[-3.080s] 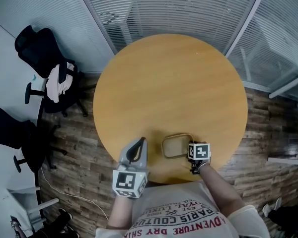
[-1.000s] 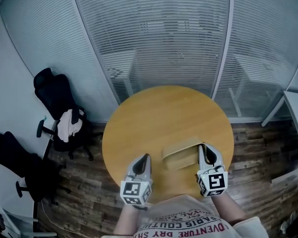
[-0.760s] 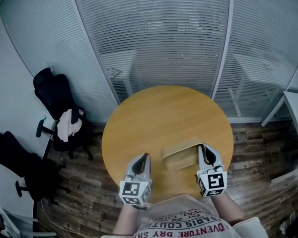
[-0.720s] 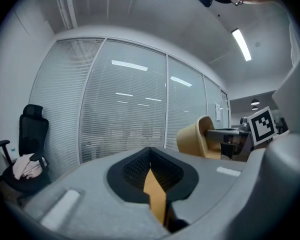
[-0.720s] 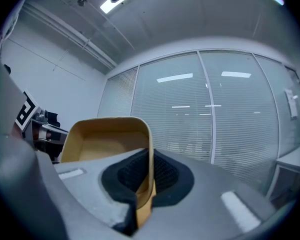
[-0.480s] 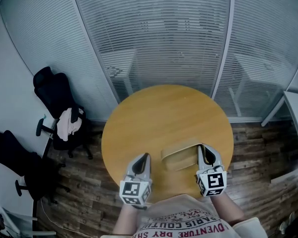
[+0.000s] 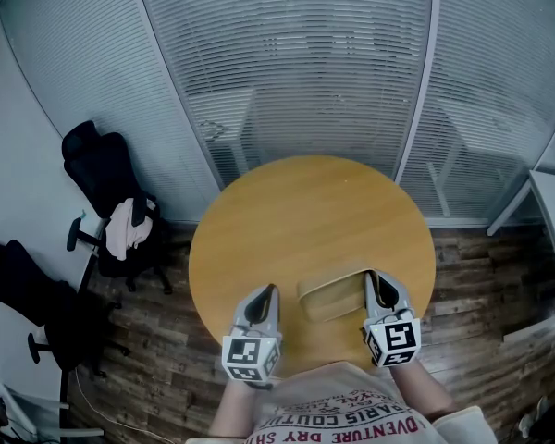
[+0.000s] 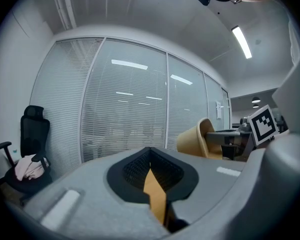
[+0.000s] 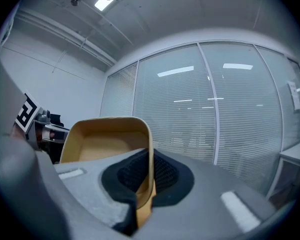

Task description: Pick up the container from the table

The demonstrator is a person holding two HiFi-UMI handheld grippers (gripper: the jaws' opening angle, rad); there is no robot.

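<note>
Glass walls with blinds (image 7: pixel 305 63) are seen behind a round wooden table (image 7: pixel 296 211). At lower centre of the head view the container (image 7: pixel 331 298) is held tilted, its side wall clamped between the right gripper's (image 7: pixel 379 292) fingers, and it is judged to be lifted off the table. The left gripper (image 7: pixel 262 303), at lower left, is closed on nothing. Only a steady hold or raise is called for next. Office chairs (image 7: pixel 97 169) at the left edge stand well apart, so no obstruction is judged likely.

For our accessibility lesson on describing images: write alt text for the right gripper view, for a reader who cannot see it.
The right gripper is clamped on one side wall of a tan container, holding it tipped so its open hollow faces the camera. Behind it stands a glass wall with closed blinds.
</note>
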